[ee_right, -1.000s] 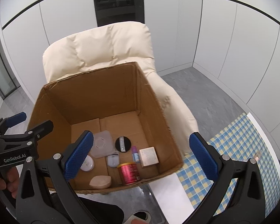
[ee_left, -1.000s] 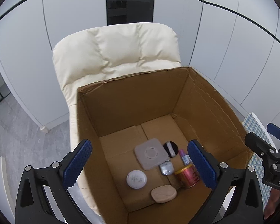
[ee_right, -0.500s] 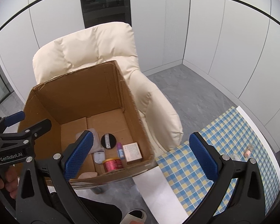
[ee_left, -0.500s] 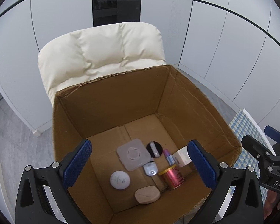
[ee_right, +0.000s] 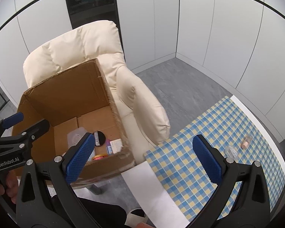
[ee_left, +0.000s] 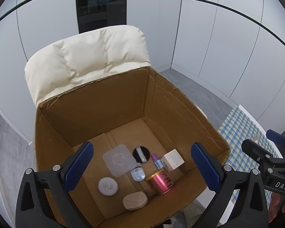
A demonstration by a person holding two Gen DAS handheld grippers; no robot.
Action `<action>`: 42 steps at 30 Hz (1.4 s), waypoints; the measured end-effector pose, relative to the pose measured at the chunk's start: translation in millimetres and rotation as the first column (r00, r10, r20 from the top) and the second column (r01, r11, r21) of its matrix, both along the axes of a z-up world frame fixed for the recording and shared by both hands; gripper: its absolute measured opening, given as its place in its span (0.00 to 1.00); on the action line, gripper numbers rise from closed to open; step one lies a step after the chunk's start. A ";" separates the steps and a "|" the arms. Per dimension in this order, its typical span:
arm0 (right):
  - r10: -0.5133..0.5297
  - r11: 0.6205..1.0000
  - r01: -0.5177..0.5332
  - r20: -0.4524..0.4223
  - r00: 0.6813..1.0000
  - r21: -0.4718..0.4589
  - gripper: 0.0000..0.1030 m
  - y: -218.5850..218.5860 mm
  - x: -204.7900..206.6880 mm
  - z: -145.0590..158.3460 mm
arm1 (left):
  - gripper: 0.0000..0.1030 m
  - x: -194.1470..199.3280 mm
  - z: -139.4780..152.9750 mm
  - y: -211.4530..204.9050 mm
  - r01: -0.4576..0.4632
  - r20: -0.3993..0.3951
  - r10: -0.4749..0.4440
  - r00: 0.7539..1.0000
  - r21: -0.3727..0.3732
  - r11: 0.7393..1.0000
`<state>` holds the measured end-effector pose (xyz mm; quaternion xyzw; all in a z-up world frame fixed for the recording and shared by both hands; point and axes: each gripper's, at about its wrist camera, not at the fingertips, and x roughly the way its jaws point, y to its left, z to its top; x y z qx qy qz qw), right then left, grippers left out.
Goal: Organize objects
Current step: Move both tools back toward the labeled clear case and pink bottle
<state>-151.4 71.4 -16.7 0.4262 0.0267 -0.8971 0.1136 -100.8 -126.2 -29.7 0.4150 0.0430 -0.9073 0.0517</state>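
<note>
From the left wrist view, the left gripper (ee_left: 142, 163) hangs with its blue-padded jaws spread wide and nothing between them, above an open cardboard box (ee_left: 96, 114) that sits on a cream padded armchair (ee_left: 87, 57). At the right edge the right gripper's black body shows the letters "DAS". On the box floor lie a grey square case (ee_left: 118, 160) with rounded corners, a black round compact (ee_left: 141, 154) with a silver strip across it, and a small purple-capped tube (ee_left: 156, 160) whose long axis runs from the far side toward the near side, cap farthest. Beside the tube stands a white carton (ee_left: 172, 159) with fine print too small to read. A red metallic can (ee_left: 161, 182) lies on its side, gold rim pointing toward the far left. Nearby are a clear oval case (ee_left: 137, 174), a white round jar (ee_left: 108, 186) with illegible print on its lid, and a beige rounded puff (ee_left: 135, 201).

From the right wrist view, the right gripper (ee_right: 143, 158) is likewise wide apart and empty, held over the gap between the box and a blue-and-yellow checked cloth (ee_right: 209, 152). The left gripper's body at the left reads "GenRobot.AI". On the cloth, well apart from the box, lie a small peach-coloured bottle (ee_right: 246, 142) pointing toward the far right and what may be a clear lid or case (ee_right: 230, 151). A white sheet (ee_right: 155, 191) lies at the near edge of the cloth
</note>
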 end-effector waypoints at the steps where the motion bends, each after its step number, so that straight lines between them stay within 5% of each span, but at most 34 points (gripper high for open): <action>1: -0.005 1.000 0.005 0.000 1.000 0.002 1.00 3.0 0.2 -0.2 | 0.99 -0.8 0.2 2.7 0.004 0.000 -0.004 1.000 0.000 1.000; 42: -0.209 0.978 0.209 -0.015 0.978 0.016 1.00 122.0 21.4 0.3 | 0.99 -17.5 -5.4 123.4 0.223 0.022 -0.223 0.975 -0.004 0.975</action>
